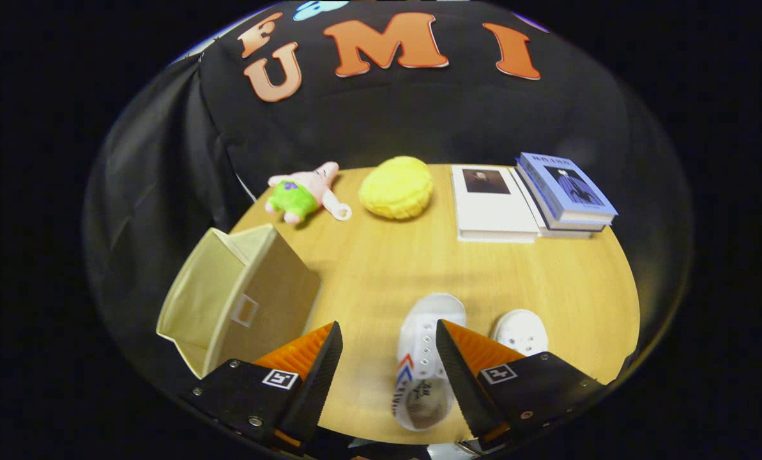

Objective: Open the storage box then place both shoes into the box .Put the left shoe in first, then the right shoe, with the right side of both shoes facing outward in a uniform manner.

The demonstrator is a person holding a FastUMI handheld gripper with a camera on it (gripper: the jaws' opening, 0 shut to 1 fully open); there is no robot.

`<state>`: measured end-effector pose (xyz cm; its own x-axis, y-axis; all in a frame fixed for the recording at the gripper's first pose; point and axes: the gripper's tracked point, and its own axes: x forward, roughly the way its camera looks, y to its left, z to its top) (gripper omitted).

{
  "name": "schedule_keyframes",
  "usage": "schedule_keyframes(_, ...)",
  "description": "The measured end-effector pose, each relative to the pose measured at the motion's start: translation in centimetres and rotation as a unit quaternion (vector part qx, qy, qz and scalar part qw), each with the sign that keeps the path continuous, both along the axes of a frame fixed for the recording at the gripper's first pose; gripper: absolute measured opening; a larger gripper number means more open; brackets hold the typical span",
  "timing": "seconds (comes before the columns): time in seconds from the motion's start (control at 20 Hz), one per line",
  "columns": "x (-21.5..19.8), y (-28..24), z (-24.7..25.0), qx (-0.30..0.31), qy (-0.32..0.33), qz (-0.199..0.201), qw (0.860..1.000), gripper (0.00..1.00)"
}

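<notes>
Fingers (388, 374) apart over left shoe (426, 361) | right shoe (520, 331) beside | box (243, 297) open (leftward) | books (534, 198) beyond

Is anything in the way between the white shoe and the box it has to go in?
Nothing visible. The open gripper hangs over the near white shoe, touching neither. Only bare table lies between that shoe and the open beige storage box, though one finger crosses that path.

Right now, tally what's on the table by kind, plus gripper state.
Shoes: 2, white shoe between the open fingers, second shoe beyond the right finger
Storage box: 1
Books: 2
Plush star toy: 1
Yellow cushion: 1
Total: 7
Gripper: open, holding nothing
</notes>
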<state>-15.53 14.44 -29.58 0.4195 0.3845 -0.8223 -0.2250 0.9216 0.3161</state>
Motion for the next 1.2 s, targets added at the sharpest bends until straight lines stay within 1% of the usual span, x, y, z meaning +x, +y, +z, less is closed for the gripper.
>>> schedule_keyframes(0.2,-2.8,-3.6,-3.5,-0.044,0.021,0.006,0.999,0.88)
schedule_keyframes(0.35,-4.4,-4.9,-5.8,-0.070,0.026,0.029,0.997,0.87)
schedule_keyframes(0.45,-5.2,-5.0,-7.0,-0.075,0.036,0.038,0.996,0.85)
schedule_keyframes(0.55,-5.5,-4.7,-7.9,-0.070,0.041,0.039,0.996,0.83)
schedule_keyframes(0.65,-5.3,-4.6,-9.1,-0.077,0.038,0.038,0.996,0.77)
schedule_keyframes(0.7,-5.2,-4.9,-9.8,-0.088,0.038,0.039,0.995,0.72)
schedule_keyframes(0.75,-4.9,-4.7,-10.0,-0.085,0.036,0.034,0.995,0.67)
schedule_keyframes(0.85,-5.0,-4.4,-10.1,-0.069,0.043,0.019,0.997,0.52)
schedule_keyframes(0.9,-4.9,-4.3,-10.2,-0.059,0.043,0.015,0.997,0.48)
schedule_keyframes(1.0,-5.0,-3.9,-10.3,-0.032,0.046,0.012,0.998,0.47)
schedule_keyframes(1.05,-5.2,-3.6,-10.3,-0.017,0.054,0.007,0.998,0.43)
schedule_keyframes(1.1,-5.3,-3.3,-10.3,-0.006,0.061,-0.001,0.998,0.33)
schedule_keyframes(1.15,-5.4,-2.9,-10.1,0.001,0.066,-0.010,0.998,0.27)
schedule_keyframes(1.2,-5.4,-3.0,-10.1,-0.003,0.066,-0.015,0.998,0.14)
